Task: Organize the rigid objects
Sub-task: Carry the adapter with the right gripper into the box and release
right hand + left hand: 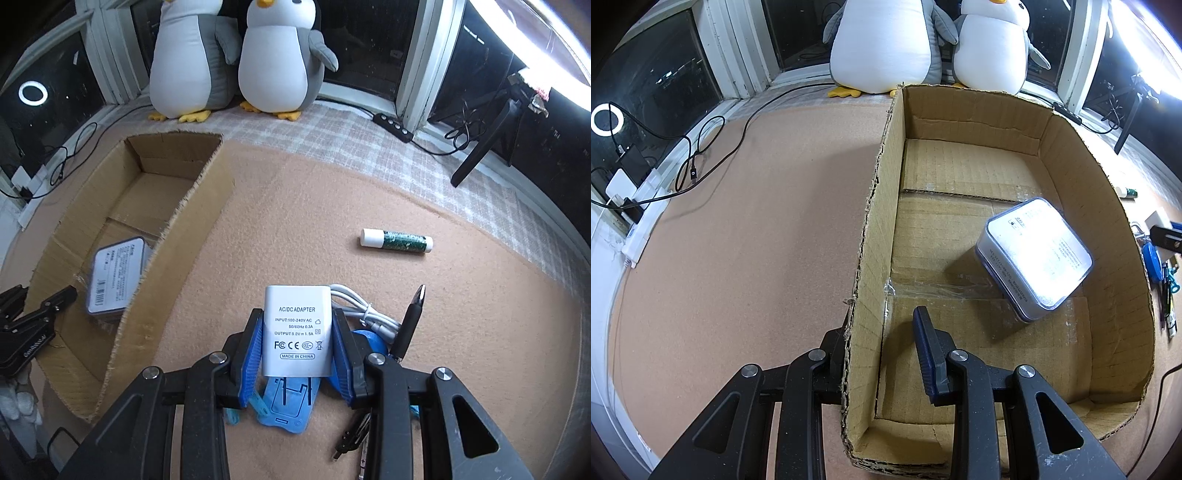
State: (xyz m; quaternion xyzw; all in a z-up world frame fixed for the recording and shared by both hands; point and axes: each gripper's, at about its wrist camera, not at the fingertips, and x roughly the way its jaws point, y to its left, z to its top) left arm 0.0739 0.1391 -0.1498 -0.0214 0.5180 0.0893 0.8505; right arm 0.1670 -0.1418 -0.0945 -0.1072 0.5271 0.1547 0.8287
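Observation:
An open cardboard box (960, 107) (207, 199) sits on the tan mat. A grey rectangular tin (1034, 254) (116, 275) lies inside it. My left gripper (882, 332) is open and straddles the box's left wall, one finger outside and one inside, and I cannot tell whether the pads touch it. My right gripper (297, 332) is shut on a white AC/DC adapter (295, 328) and holds it just above the mat, right of the box. A green glue stick (397, 242), a black pen (410, 321) and a white cable (364, 308) lie on the mat.
Two plush penguins (236, 59) stand at the back by the window. A blue plastic stand (291, 402) and small items lie under the right gripper. A power strip (393, 125) and a black tripod leg (484, 147) are at the back right. Cables (701, 155) run at the left.

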